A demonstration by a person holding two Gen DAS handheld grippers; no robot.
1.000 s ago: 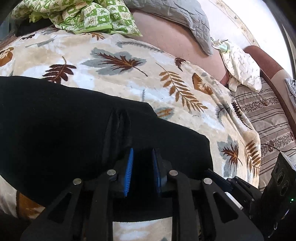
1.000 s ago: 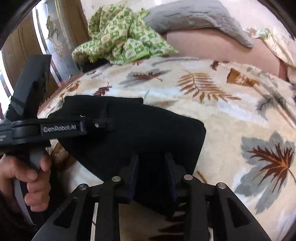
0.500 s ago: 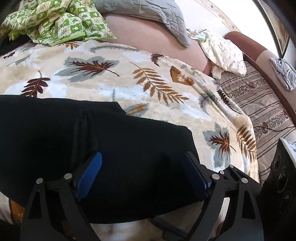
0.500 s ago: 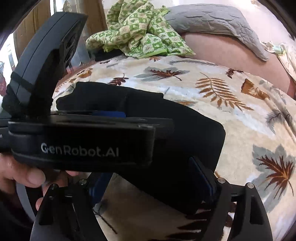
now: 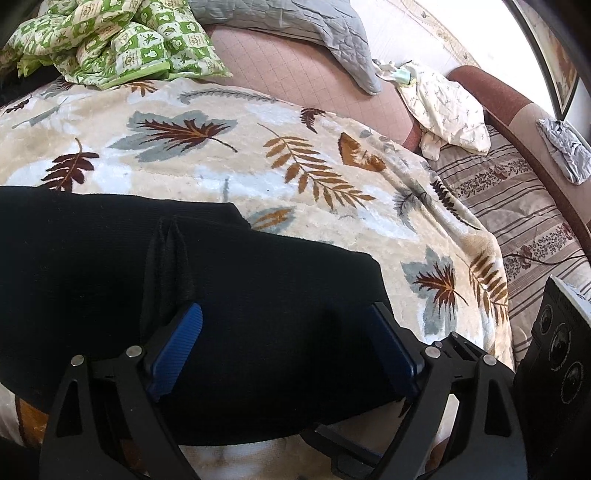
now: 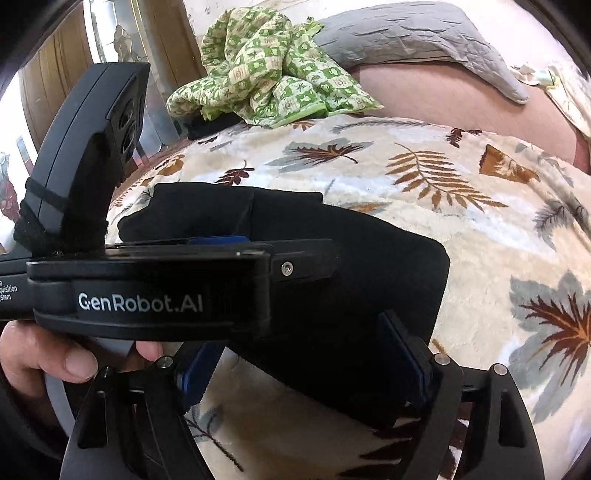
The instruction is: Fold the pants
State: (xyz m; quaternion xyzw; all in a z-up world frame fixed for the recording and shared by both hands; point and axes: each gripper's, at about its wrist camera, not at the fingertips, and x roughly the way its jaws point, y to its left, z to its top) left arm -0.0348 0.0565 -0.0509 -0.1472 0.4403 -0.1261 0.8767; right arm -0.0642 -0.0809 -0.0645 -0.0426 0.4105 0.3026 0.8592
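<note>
The black pants (image 5: 92,258) lie folded flat on a leaf-patterned blanket (image 5: 221,155). My left gripper (image 5: 282,310) hovers just over their near right part; its jaws are opening, the blue pads (image 5: 177,339) wide apart and pressing on nothing. In the right wrist view the pants (image 6: 369,266) end in a rounded right edge. My right gripper (image 6: 295,343) stands open above that end, fabric under it but not pinched. The left gripper's body (image 6: 147,295), held by a hand (image 6: 66,354), crosses in front and hides the right gripper's left finger tip.
A crumpled green checked quilt (image 5: 110,40) and a grey pillow (image 5: 295,26) lie at the far side of the bed. Striped bedding (image 5: 517,206) and a cream cloth (image 5: 450,110) are to the right. The right gripper's camera block (image 5: 557,332) shows at the lower right.
Both grippers were shut on the pants' fabric a second ago and have opened wide, letting it go. The pants now rest on the blanket. Neither hand has shifted much.
</note>
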